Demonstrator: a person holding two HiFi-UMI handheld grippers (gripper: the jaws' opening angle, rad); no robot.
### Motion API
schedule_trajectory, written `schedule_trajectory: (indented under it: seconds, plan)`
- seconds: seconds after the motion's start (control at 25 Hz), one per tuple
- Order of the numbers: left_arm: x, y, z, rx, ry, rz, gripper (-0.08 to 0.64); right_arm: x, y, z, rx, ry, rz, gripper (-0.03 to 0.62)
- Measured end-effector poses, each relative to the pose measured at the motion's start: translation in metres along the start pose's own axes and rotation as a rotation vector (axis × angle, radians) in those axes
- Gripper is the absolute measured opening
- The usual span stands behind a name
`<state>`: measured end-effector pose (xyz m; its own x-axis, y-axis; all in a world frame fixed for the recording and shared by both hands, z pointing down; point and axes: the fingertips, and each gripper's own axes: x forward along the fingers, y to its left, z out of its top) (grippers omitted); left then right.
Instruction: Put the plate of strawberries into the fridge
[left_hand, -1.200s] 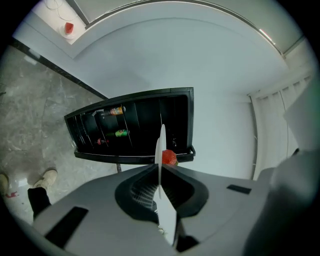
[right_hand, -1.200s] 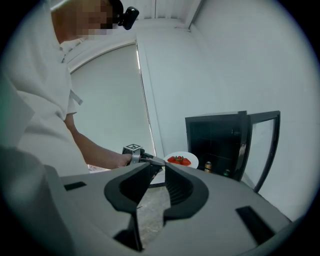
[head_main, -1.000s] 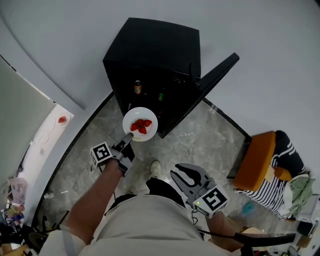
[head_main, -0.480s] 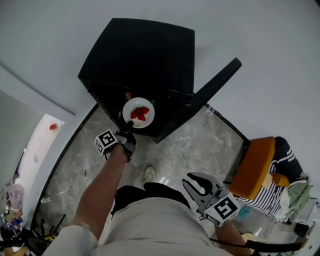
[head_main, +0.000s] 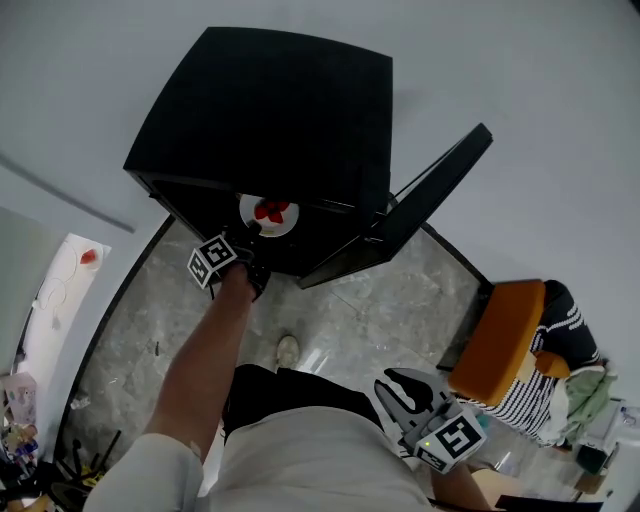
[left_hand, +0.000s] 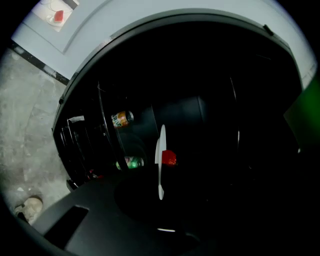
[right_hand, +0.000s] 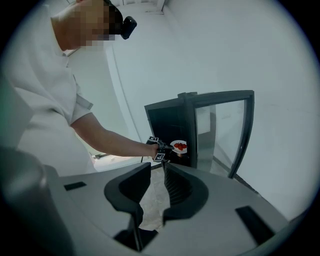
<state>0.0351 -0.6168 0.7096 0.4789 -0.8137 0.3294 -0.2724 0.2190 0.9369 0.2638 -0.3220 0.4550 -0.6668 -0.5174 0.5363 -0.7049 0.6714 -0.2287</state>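
Left gripper (head_main: 250, 232) outstretched, plate (head_main: 286, 222) inside fridge (head_main: 270, 110)

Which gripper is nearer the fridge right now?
Left. The left gripper holds the plate of strawberries at the fridge's open front. The right gripper hangs by the person's waist, well away from it, holding nothing.

The floor (head_main: 335, 315) is grey marbled stone with a soft shine, lit evenly. Plain pale walls (head_main: 520, 80) rise from it, and a dark strip (head_main: 455, 258) runs along the floor's edge at their foot. The black fridge (head_main: 270, 110) stands against the wall. At the floor's right edge is an orange chair (head_main: 497, 340) with a black-and-white striped cloth (head_main: 562, 330) draped over it. Along the left edge runs a low white ledge (head_main: 48, 305) with a small red thing (head_main: 88, 257) on it.
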Motion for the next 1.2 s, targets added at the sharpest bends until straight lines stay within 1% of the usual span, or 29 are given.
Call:
schedule_trajectory:
  seconds: [0.2, 0.32, 0.44, 0.6, 0.76, 0.84, 1.0, 1.08, 1.12, 1.2]
  plan:
    - [0.017, 0.009, 0.006, 0.021, -0.014, 0.058, 0.025, 0.001, -0.011, -0.001, 0.021, 0.004, -0.019, 0.095]
    - [0.022, 0.012, 0.010, 0.077, -0.020, 0.108, 0.026, 0.004, -0.013, -0.001, 0.034, 0.011, -0.017, 0.095]
    - [0.025, 0.013, 0.013, 0.183, -0.013, 0.186, 0.028, 0.007, -0.013, 0.001, 0.037, 0.020, -0.010, 0.095]
    - [0.029, 0.020, 0.017, 0.313, 0.004, 0.294, 0.056, 0.013, -0.015, 0.001, 0.032, 0.030, -0.002, 0.095]
    - [0.030, 0.023, 0.022, 0.504, 0.027, 0.410, 0.095, 0.015, -0.019, 0.002, 0.038, 0.037, -0.003, 0.095]
    - [0.030, 0.024, 0.026, 0.577, 0.032, 0.453, 0.103, 0.016, -0.022, 0.002, 0.038, 0.039, -0.004, 0.095]
    - [0.027, 0.027, 0.030, 0.672, 0.045, 0.504, 0.131, 0.019, -0.024, 0.003, 0.040, 0.038, -0.008, 0.095]
    - [0.023, 0.027, 0.034, 0.702, 0.033, 0.516, 0.137, 0.021, -0.022, 0.002, 0.039, 0.036, -0.004, 0.095]
    - [0.019, 0.025, 0.036, 0.708, 0.028, 0.514, 0.137, 0.021, -0.021, 0.002, 0.039, 0.033, -0.001, 0.095]
    - [0.013, 0.018, 0.032, 0.707, 0.034, 0.485, 0.137, 0.023, -0.019, 0.002, 0.036, 0.027, 0.002, 0.095]
